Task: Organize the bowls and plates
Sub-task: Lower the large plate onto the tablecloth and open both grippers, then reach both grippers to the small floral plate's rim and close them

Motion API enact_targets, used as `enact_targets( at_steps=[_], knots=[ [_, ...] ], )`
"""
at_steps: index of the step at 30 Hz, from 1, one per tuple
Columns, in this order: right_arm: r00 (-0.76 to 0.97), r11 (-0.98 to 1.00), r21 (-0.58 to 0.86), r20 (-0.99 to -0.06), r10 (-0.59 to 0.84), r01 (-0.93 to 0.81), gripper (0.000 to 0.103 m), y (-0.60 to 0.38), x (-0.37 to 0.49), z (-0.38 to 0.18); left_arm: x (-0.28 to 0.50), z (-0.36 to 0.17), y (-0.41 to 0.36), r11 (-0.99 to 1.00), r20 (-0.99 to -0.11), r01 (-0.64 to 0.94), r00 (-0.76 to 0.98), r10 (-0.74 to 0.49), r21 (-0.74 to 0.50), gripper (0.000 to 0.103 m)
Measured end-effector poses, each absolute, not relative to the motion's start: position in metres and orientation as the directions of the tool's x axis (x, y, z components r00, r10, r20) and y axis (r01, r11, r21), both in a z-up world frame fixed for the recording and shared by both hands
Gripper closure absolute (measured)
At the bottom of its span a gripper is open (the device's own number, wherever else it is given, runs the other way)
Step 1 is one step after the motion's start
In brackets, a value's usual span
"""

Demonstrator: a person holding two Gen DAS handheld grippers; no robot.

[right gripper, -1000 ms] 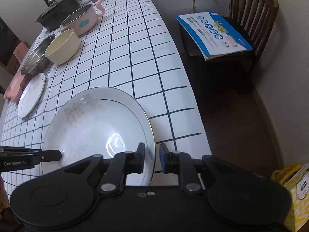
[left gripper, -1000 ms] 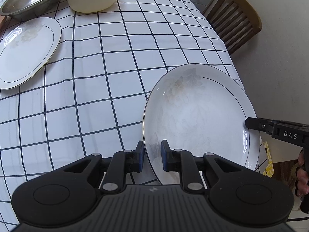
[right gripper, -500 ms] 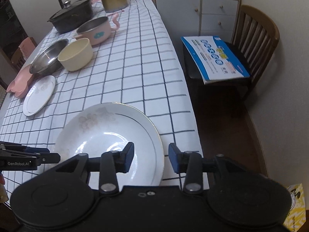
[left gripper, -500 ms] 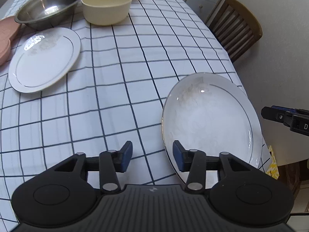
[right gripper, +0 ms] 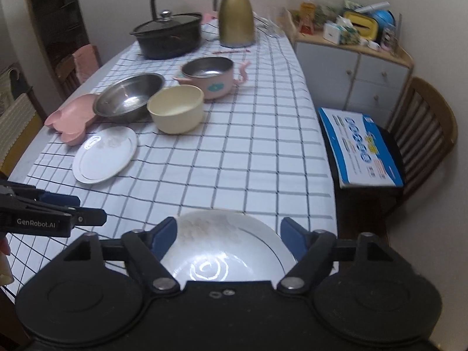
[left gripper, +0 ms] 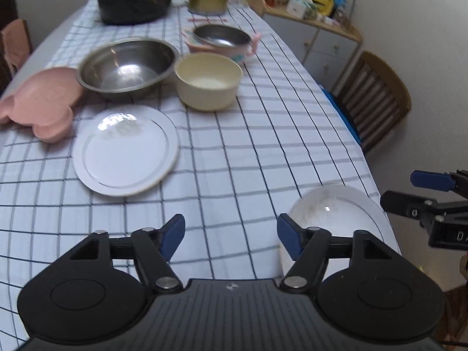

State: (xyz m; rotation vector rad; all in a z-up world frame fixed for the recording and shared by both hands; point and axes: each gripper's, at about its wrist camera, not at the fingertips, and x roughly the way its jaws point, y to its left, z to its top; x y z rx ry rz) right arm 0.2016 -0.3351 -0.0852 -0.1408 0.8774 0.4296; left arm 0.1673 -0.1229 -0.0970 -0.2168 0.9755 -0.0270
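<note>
A large white plate (right gripper: 225,248) lies at the table's near right corner; it also shows in the left wrist view (left gripper: 336,216). My right gripper (right gripper: 228,237) is open and hangs above and behind the plate, apart from it. My left gripper (left gripper: 231,234) is open over the checked cloth, left of the plate. A smaller white plate (left gripper: 125,149) lies at the left, also seen in the right wrist view (right gripper: 105,153). Behind it stand a cream bowl (left gripper: 208,80), a steel bowl (left gripper: 127,65) and a pink tray (left gripper: 41,102).
Farther back are a pink pot (right gripper: 209,77), a black lidded pot (right gripper: 168,36) and a gold jug (right gripper: 235,10). A wooden chair (right gripper: 421,137) with a blue-and-white booklet (right gripper: 359,149) stands right of the table. A cabinet (right gripper: 354,67) is behind it.
Both grippers have opened wide, let go of the large plate and drawn back and up. The plate now rests on the table corner.
</note>
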Motion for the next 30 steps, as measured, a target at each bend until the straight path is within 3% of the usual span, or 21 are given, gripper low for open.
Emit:
enact_targets(
  at_steps=[11,19,30],
  knots=[
    [0.55,0.804,0.008,-0.726,0.414,-0.595,0.006,-0.262,0.224,-0.076,0.16,-0.078,-0.079,0.955,-0.78,-0.264,0.622,0.06,-0.137,0.032],
    [0.506,0.748,0.024,-0.722,0.472,-0.663,0.005,-0.209,0.24,-0.08,0.163,-0.083,-0.036,0.939,-0.785,-0.325,0.608,0.114,-0.115,0.032],
    [0.507,0.791,0.002,-0.767,0.394,-0.612,0.006,-0.148,0.266,-0.105,0.197,-0.115,0.025,0.955,-0.805,-0.288,0.581,0.119,-0.067,0.032]
  ],
)
